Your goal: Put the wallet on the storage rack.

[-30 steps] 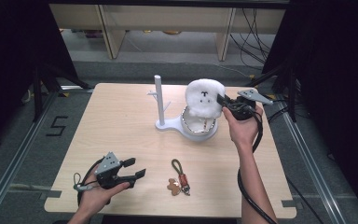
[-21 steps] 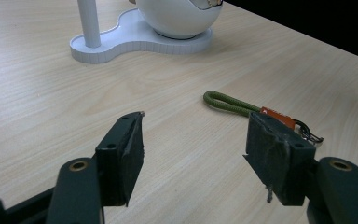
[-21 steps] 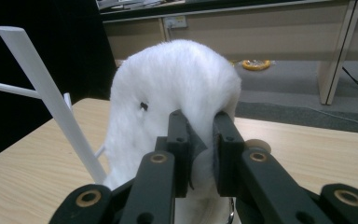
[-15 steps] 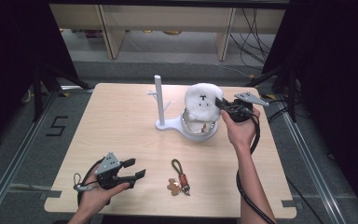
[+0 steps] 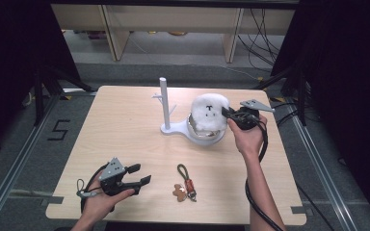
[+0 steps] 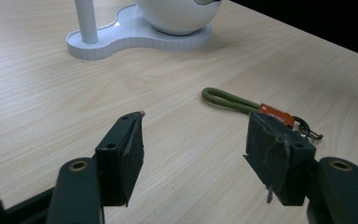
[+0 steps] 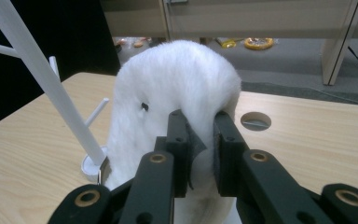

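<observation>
Right gripper (image 5: 232,114), right of middle in the high view, pinches the fluffy white toy (image 5: 210,110) sitting in the white bowl (image 5: 203,135). I think the step is lifting it out, so next it needs a gentle pull up. Lower left, the left gripper (image 5: 138,174) rests spread open. In the right gripper view, the toy (image 7: 177,88) looks soft and round, its fur squeezed between the jaws.

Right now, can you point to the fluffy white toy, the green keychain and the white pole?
fluffy white plush toy (image 5: 210,111), high view, its face.
green keychain (image 6: 227,100), left gripper view, its cord loop.
white pole (image 5: 164,101), high view, mid-shaft.
</observation>
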{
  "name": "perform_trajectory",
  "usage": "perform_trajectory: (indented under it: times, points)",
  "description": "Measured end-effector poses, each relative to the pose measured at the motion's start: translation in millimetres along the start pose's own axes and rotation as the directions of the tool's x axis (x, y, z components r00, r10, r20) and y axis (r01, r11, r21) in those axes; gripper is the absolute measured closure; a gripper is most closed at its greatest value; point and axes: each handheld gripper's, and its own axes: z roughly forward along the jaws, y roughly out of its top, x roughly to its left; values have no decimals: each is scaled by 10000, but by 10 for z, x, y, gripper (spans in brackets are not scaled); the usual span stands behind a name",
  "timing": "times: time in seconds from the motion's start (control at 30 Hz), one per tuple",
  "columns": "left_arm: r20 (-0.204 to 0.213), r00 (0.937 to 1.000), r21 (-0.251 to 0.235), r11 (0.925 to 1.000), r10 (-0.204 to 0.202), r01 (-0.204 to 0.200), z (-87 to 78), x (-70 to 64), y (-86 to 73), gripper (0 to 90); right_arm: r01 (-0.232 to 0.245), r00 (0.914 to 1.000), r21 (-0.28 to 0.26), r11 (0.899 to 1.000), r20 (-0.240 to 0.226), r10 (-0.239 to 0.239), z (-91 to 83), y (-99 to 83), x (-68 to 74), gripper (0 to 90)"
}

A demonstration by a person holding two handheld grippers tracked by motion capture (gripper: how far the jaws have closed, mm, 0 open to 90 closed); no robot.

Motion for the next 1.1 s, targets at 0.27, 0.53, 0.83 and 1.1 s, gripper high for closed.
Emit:
perform_trajectory:
  times: [0.27,0.53,0.83,1.1]
  points:
    - [77,10000,25,10000,19,-19,7,-21,-3,362,119,9999,585,9982,-17,-118,54,-45,0,799]
    - [94,10000,27,10000,26,-26,9,-20,1,362,291,9993,1111,9934,218,-317,93,-44,-9,798]
    - [54,10000,67,10000,57,-58,-1,-42,15,361,712,9964,1357,9882,364,-768,151,-31,-22,798]
    - [77,10000,74,10000,45,-46,5,-46,15,361,571,9954,1504,9870,681,-680,200,-95,-13,793]
